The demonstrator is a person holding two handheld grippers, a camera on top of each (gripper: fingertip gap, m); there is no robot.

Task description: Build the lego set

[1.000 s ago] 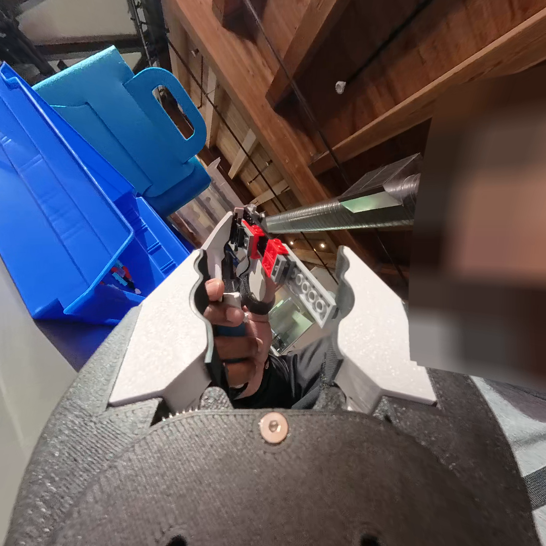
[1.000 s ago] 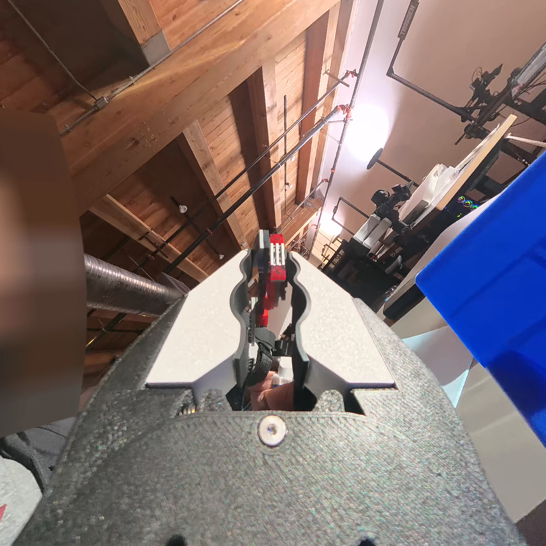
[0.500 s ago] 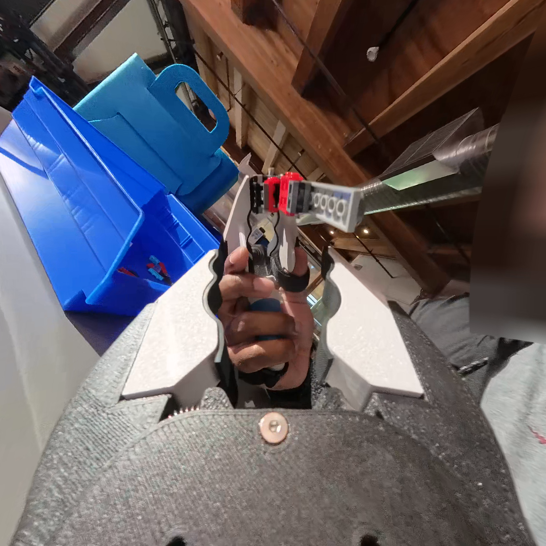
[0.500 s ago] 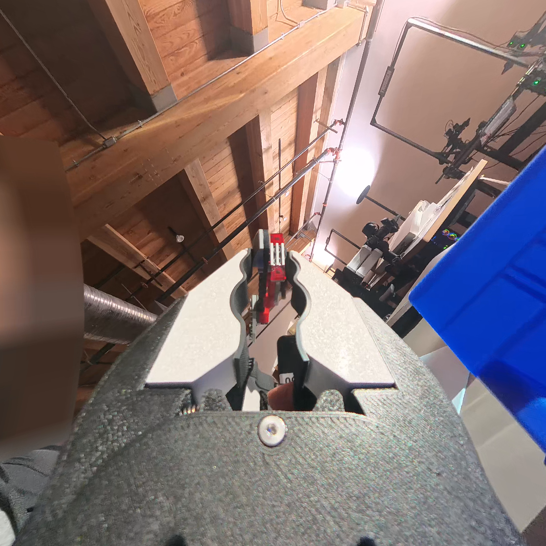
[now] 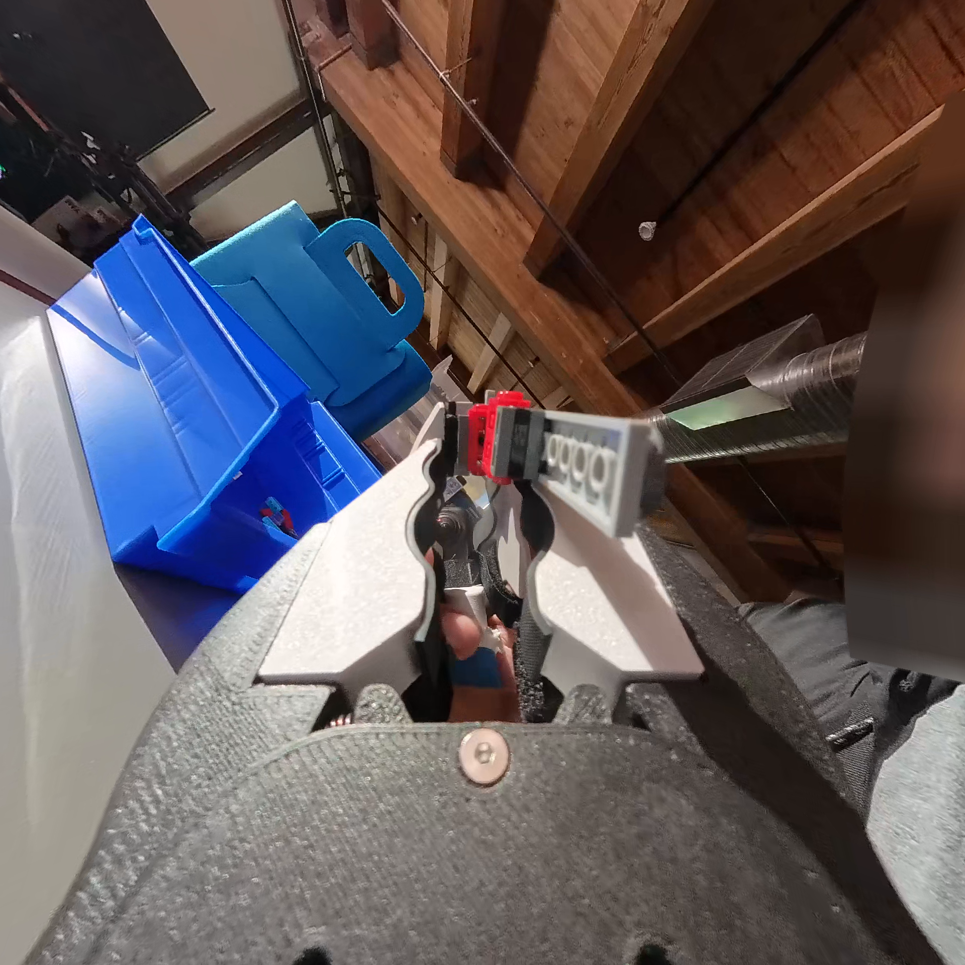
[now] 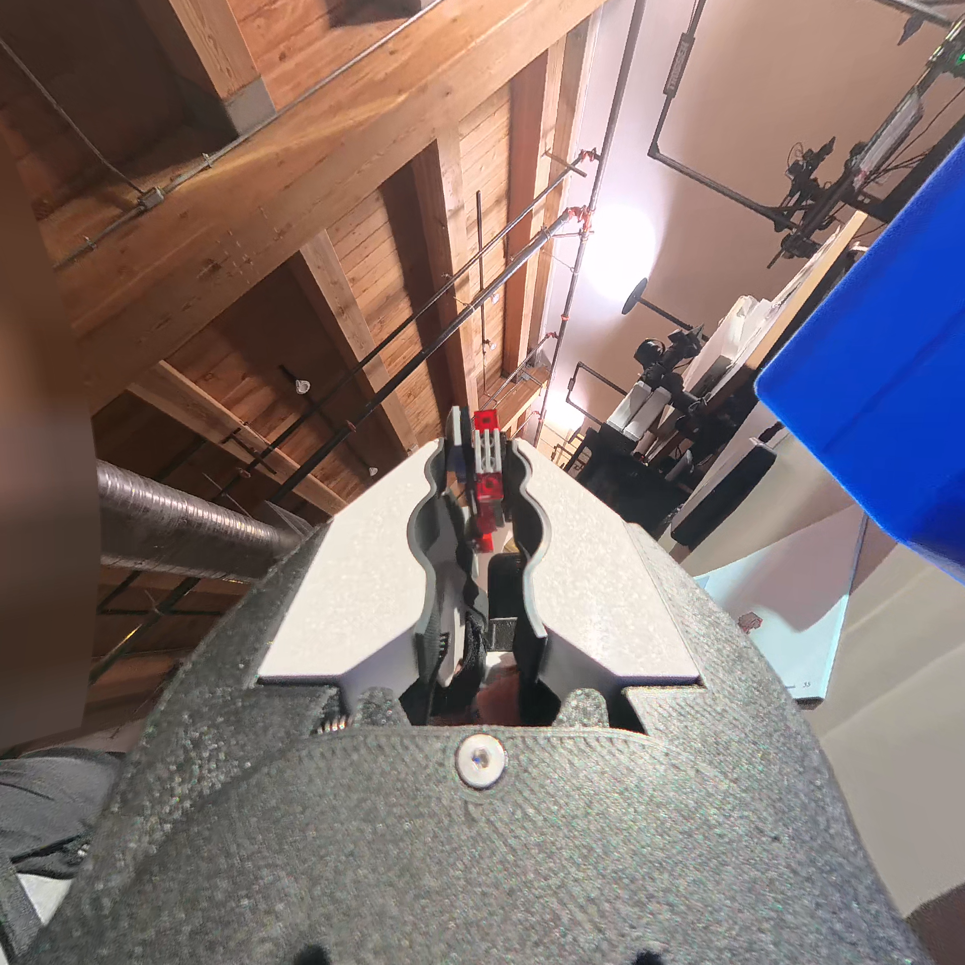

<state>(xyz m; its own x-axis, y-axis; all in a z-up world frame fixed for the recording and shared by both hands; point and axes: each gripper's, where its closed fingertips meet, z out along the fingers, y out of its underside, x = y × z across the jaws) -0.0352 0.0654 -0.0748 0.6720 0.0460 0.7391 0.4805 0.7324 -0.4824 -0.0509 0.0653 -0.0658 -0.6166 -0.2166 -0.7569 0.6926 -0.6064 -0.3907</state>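
Gripping red-grey lego assy point(image 6: 485, 470), right gripper point(image 6: 478, 459); left gripper point(image 5: 480, 470) closing alongside.

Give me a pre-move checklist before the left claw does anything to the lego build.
1. Right claw grip on lego assembly: ok, shut on it.
2. Left claw contact with assembly: cannot tell; its fingers sit close around the red section, but contact is hidden.
3. Grey plate attached: ok, it juts out sideways past the left claw.
4. Joints fully seated: cannot tell.
5. Blue bin with loose pieces in sight: ok.
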